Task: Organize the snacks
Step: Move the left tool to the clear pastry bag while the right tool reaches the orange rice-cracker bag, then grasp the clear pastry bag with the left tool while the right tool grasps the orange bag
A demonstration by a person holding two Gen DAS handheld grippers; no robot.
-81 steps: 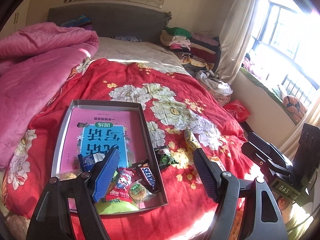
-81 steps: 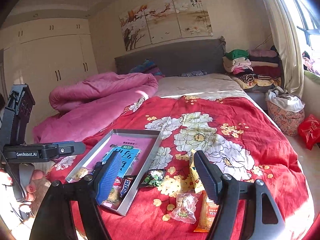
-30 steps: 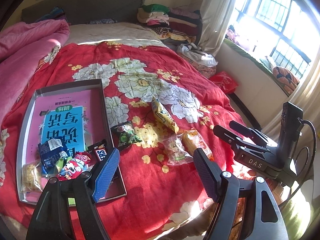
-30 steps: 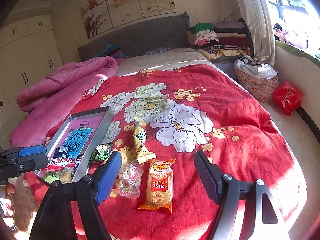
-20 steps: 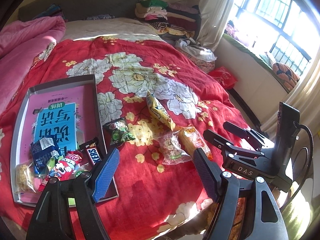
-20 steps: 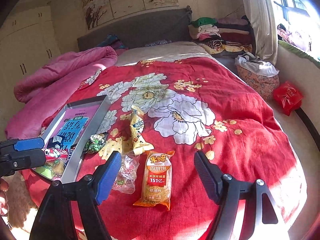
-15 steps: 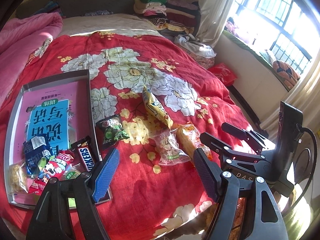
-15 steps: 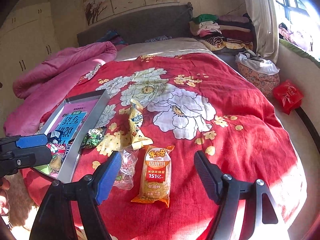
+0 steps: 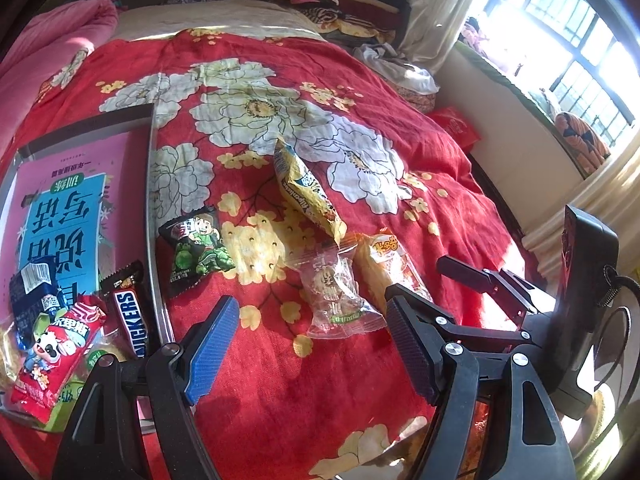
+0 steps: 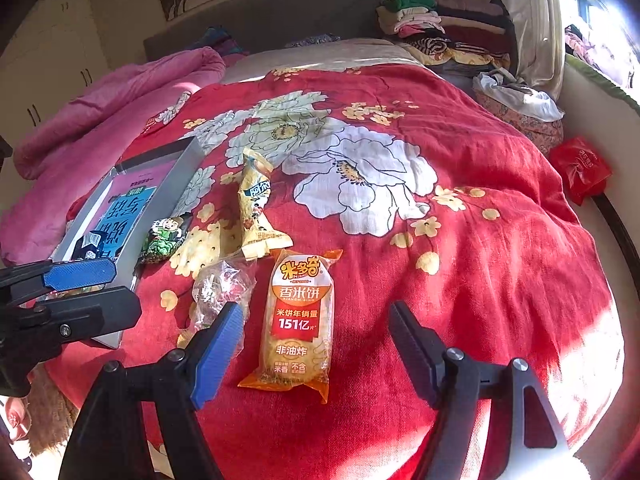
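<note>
My right gripper [image 10: 312, 344] wide open, empty, above orange rice-cracker pack [image 10: 298, 320] on red bedspread [image 10: 460, 240]; probably light, crinkly, crackers brittle: pinch gently across middle; left gripper [image 9: 308, 344] open, empty too

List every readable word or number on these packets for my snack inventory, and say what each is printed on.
"SNICKERS": brown bar in the tray.
"151": orange rice cracker packet on the bedspread; Chinese print around it.
Large Chinese characters, upside down: blue and pink book in the tray.
Yellow packet, green packet, clear packet, red packet: print too small to read.
</note>
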